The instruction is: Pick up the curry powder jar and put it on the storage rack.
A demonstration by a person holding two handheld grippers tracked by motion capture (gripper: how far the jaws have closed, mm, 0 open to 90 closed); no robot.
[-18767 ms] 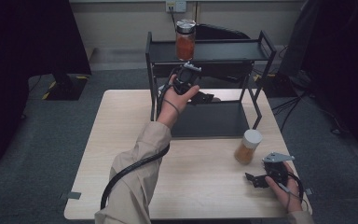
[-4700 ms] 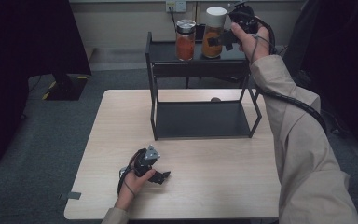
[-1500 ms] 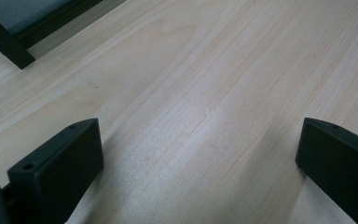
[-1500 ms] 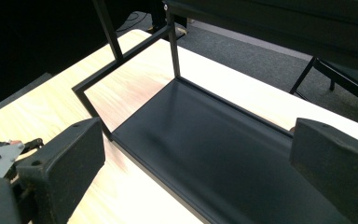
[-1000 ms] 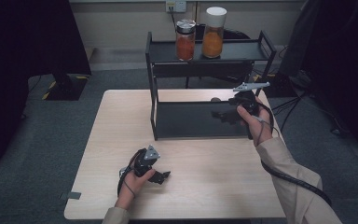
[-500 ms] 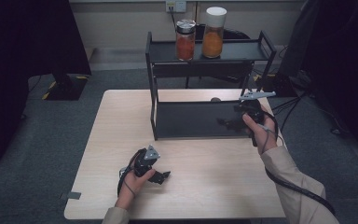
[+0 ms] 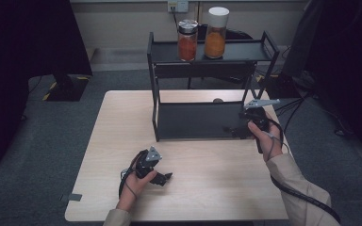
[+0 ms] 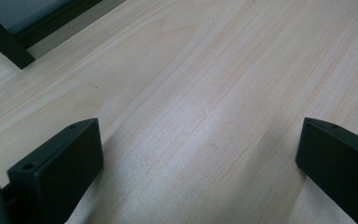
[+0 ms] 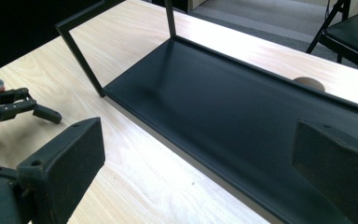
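Note:
A black two-level rack [image 7: 164,51] stands at the back of the wooden table [image 7: 207,179]. Two jars of orange contents share its top shelf: a dark-lidded jar [image 7: 187,40] and a taller white-lidded jar [image 7: 217,32]. My right gripper [image 7: 234,130] is open and holds nothing, hovering at the right end of the lower shelf [image 9: 242,116], jaws pointing left. The right gripper [image 9: 198,177] view looks along that bare shelf. My left gripper [image 7: 162,178] rests open on the table near the front edge; its jaws stand wide over bare wood in the left gripper [image 8: 200,163] view.
A small brown round spot [image 7: 218,100] lies on the table behind the rack. Dark chair legs [image 9: 335,18] stand past the far edge. The rack's front corner post [image 8: 4,32] is close ahead of the left gripper. Bare table spreads between my hands.
The right hand, up at the top shelf by the white-lidded jar 4.7 s ago, has come down and drifted toward me at the rack's right end. The left gripper has stayed put.

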